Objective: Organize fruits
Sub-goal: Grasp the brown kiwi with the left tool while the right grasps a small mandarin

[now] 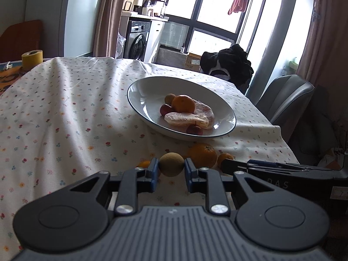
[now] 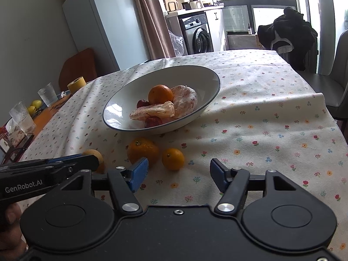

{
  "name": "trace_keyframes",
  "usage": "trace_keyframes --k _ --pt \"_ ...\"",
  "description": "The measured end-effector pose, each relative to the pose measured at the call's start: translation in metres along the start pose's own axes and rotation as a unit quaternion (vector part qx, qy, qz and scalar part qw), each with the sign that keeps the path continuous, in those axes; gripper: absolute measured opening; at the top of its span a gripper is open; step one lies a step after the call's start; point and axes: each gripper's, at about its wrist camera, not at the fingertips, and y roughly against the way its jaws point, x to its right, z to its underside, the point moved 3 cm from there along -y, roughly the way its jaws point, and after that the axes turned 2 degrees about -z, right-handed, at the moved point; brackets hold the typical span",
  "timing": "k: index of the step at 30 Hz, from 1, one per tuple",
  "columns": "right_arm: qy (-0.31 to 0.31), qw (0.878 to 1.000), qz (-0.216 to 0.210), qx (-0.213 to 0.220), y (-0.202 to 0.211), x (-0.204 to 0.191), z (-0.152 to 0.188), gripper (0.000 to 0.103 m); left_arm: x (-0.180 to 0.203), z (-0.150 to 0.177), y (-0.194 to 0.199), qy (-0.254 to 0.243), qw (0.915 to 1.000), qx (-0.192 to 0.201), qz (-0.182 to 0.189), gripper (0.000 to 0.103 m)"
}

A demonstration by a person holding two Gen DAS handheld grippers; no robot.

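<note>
Kiwi (image 1: 171, 164) sits between left gripper (image 1: 171, 171) pads, clamped, low over the floral desk (image 1: 65, 113) just short of the bowl (image 1: 226, 108). Right wrist view alone shows right gripper (image 2: 178, 174) spread wide, holding nothing, near small orange (image 2: 173, 158) and large orange (image 2: 142, 151); a hand (image 2: 10, 228) grips the left tool.

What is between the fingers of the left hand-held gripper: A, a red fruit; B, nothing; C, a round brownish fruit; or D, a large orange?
C: the left hand-held gripper has its blue fingers on either side of the round brownish fruit, low over the tablecloth.
</note>
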Motion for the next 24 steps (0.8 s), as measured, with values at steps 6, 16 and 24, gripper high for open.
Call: trace_keyframes --k 6,16,24 --pt "0.003 1.0 0.006 0.003 -0.005 -0.001 -0.006 0.05 -0.004 -0.006 0.002 0.005 0.9999 0.009 -0.004 0.024" --pt "0.001 1.0 0.002 -0.009 -0.02 0.0 -0.013 0.026 -0.011 -0.015 0.004 0.015 0.9997 0.02 -0.008 0.024" --pt "0.011 1.0 0.008 0.01 -0.006 -0.006 -0.022 0.022 -0.017 -0.026 0.006 0.017 0.9993 0.033 -0.01 0.024"
